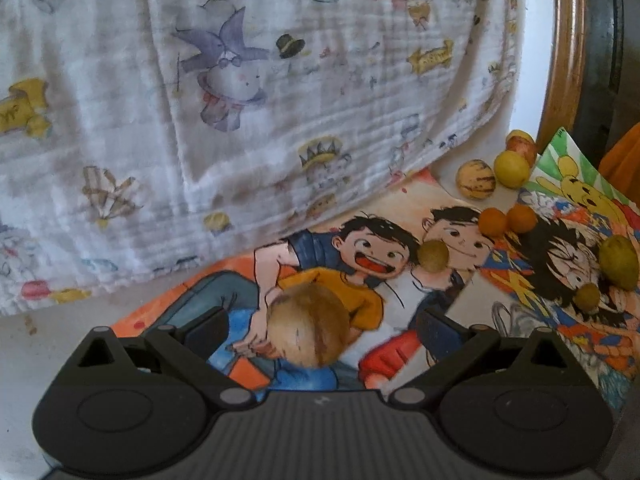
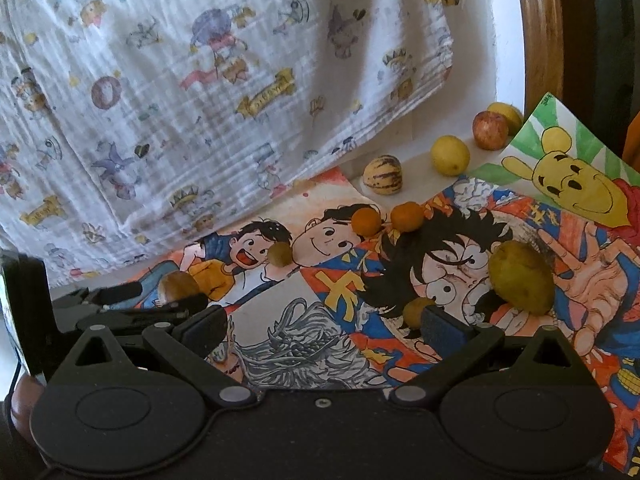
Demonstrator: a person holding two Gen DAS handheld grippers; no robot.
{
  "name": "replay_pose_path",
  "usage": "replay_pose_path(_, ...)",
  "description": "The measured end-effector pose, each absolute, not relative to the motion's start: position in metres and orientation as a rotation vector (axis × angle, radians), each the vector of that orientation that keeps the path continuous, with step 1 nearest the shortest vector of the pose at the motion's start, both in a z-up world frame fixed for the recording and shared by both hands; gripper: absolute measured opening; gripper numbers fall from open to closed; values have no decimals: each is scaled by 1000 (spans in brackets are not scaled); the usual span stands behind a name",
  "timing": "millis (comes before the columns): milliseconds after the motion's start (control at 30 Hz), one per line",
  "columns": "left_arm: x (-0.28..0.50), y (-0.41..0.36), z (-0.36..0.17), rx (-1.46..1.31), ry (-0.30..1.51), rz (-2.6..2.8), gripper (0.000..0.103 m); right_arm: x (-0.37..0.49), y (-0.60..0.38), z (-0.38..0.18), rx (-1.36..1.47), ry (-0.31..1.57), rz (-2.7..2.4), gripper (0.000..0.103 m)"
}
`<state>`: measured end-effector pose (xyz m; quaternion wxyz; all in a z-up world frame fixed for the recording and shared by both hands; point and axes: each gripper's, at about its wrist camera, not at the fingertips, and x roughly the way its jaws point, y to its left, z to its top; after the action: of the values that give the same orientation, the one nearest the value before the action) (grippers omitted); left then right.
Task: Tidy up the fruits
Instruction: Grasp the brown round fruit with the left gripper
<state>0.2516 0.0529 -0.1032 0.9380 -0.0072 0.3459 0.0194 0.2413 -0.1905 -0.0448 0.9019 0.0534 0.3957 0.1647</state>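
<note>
The left hand-held gripper gapes around a brown fruit; the right hand-held gripper open.

Black grippers, apparently grey-ribbed base

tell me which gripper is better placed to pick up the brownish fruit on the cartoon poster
Left. The brown fruit lies right between the open fingers of the left gripper. The right gripper is also open, but it points at bare poster, with the fruit off to its left.
</note>
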Motion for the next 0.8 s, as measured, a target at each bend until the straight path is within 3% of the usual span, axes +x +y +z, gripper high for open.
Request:
replay_pose_path(367,270,58,-118,-13,739,46,78,253,-192,-57,116,842,334,102)
replay_pose_path(433,270,57,-120,-2,744,44,67,254,-191,-58,116,844,337,102)
replay_pose_path(567,268,53,-122,32,733,46,61,257,-191,-61,118,850,338,102)
replay_pose_path(633,267,53,-121,39,719,51,52,258,-190,-63,115,856,338,102)
replay_pose_path(800,267,55,-120,43,716,35,50,260,-192,-67,113,867,333,102)
